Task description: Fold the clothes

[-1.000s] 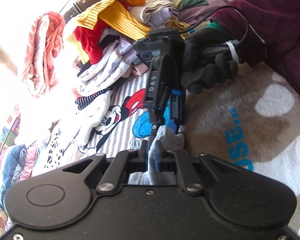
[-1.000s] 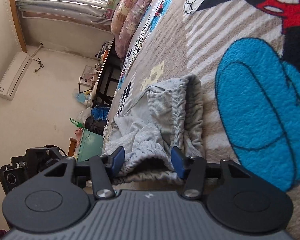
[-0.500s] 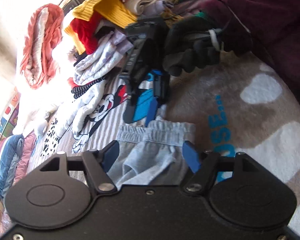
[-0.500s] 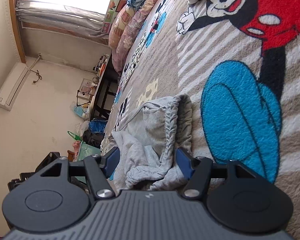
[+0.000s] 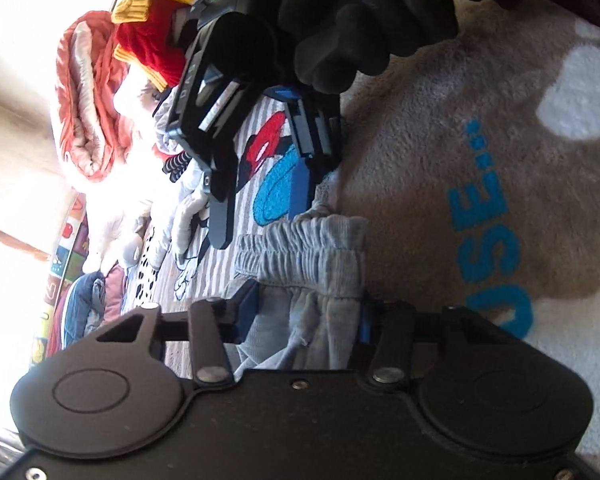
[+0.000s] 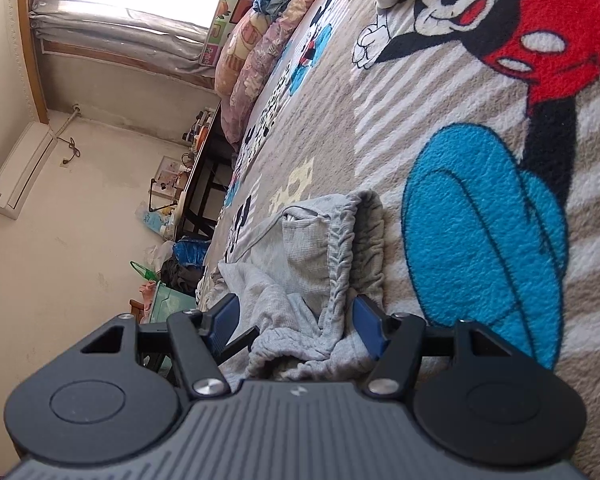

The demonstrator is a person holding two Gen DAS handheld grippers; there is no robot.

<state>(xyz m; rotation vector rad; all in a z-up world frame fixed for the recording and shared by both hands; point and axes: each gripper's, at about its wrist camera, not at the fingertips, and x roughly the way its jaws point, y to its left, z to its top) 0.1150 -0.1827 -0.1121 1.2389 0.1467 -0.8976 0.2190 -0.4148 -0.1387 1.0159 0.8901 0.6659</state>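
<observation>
1. Grey shorts (image 5: 308, 264) lay crumpled on the cartoon-print blanket (image 5: 440, 168) in the left wrist view; the left gripper (image 5: 304, 316) was closing its fingers around their gathered waistband, pads not yet pressing. The right gripper (image 5: 260, 184), in a black-gloved hand (image 5: 364, 20), hovered just beyond.
2. In the right wrist view, the right gripper (image 6: 296, 324) stood partly open, the shorts (image 6: 320, 248) loose between its fingers.
</observation>
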